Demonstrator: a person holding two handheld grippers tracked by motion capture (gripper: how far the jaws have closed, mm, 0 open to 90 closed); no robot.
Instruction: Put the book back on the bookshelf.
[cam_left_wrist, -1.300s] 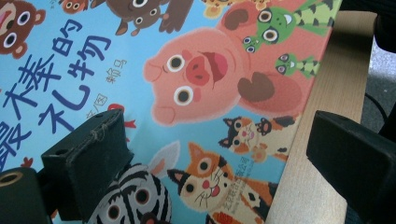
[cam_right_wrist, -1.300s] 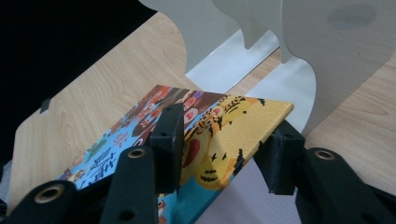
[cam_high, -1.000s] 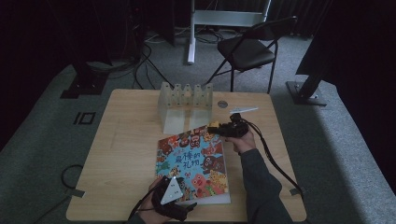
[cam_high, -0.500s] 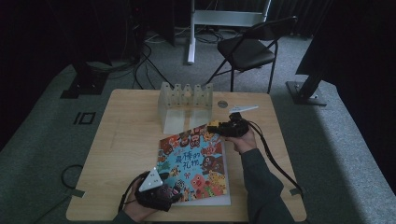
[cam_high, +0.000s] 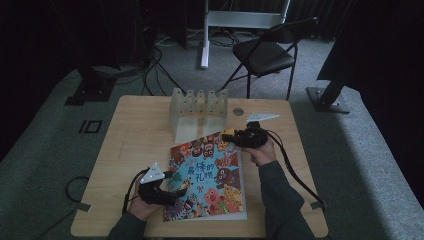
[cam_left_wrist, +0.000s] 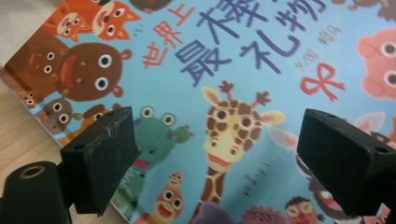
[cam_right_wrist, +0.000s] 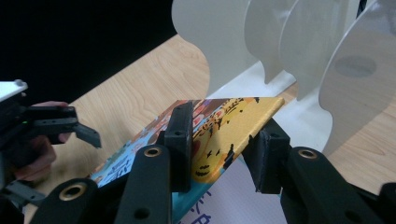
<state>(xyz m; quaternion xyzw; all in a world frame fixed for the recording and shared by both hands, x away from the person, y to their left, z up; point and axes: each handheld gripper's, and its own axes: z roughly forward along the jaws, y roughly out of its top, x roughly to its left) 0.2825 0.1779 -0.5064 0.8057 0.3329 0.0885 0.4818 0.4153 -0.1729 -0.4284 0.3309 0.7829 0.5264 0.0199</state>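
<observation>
On the wooden table (cam_high: 130, 130), near-left: left gripper (cam_high: 167, 192) at the left edge of the picture book (cam_high: 207, 177), held by the person's left hand (cam_high: 142, 206). Left gripper view: jaws spread wide, nothing between them, cover art (giraffe (cam_left_wrist: 231, 133), frog, bears) right below. Cannot tell if the pads touch the cover.

Book lies on the table centre-right, cover up, slightly rotated, its far corner pointing at the white divider rack (cam_high: 197, 112). Near edge sits close to the table's near edge.

Rack stands at the table's far side, middle, upright fins in a row; the book's far corner is just in front of its base.

Right side: right gripper (cam_high: 235, 137) in the person's right hand (cam_high: 262, 152), at the book's far right corner. Right gripper view: jaws clamped on the cover's corner (cam_right_wrist: 233, 123), one pad on each face, cover lifted off the white page beneath (cam_right_wrist: 219, 198). Rack fins (cam_right_wrist: 299, 46) just beyond. Left gripper (cam_right_wrist: 86, 133) visible farther off at that view's left edge.
</observation>
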